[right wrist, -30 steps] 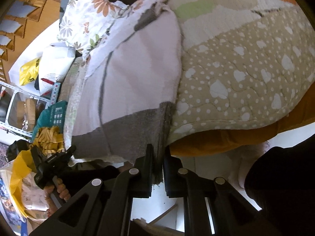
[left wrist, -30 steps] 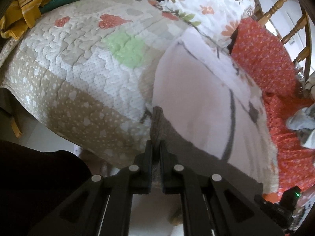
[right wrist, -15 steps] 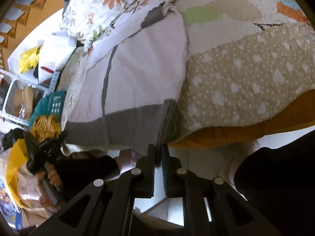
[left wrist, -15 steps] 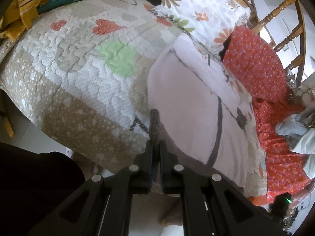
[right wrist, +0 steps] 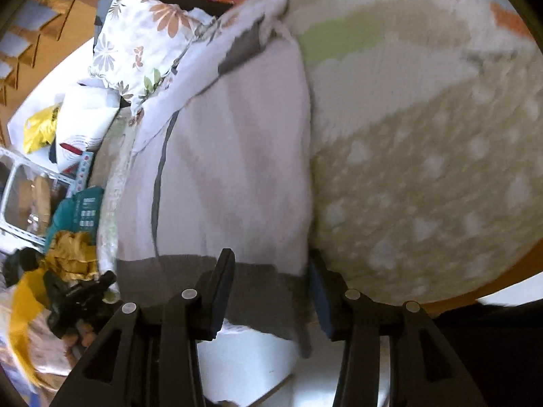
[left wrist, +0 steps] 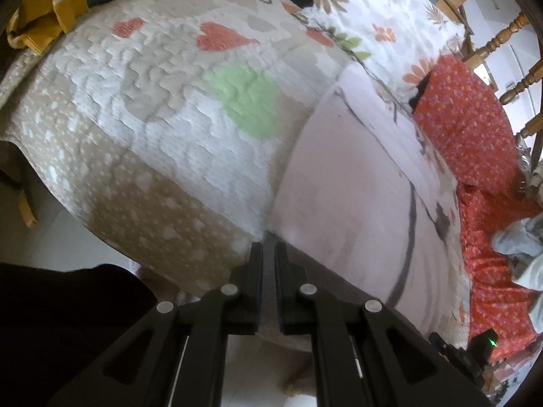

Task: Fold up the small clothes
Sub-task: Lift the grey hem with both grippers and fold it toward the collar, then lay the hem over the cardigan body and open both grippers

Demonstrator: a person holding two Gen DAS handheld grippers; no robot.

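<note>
Pale pink garment point(left wrist: 356, 186) w/ grey hem band lies flat on quilted bedspread point(left wrist: 163, 108), long axis running from bed's near edge toward floral pillow point(left wrist: 366, 10). Hem faces the grippers, hanging off the edge. Left gripper point(left wrist: 268, 254) pinches hem corner tight. Right gripper point(right wrist: 271, 264) jaws opening, hem between them, not pressed. No legible writing.

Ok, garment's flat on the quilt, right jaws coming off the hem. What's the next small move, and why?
Probably release the left gripper too. It is shut on the grey hem at the bed edge, while the right gripper is opening with the hem loose between its fingers, and the pale garment lies spread.
</note>
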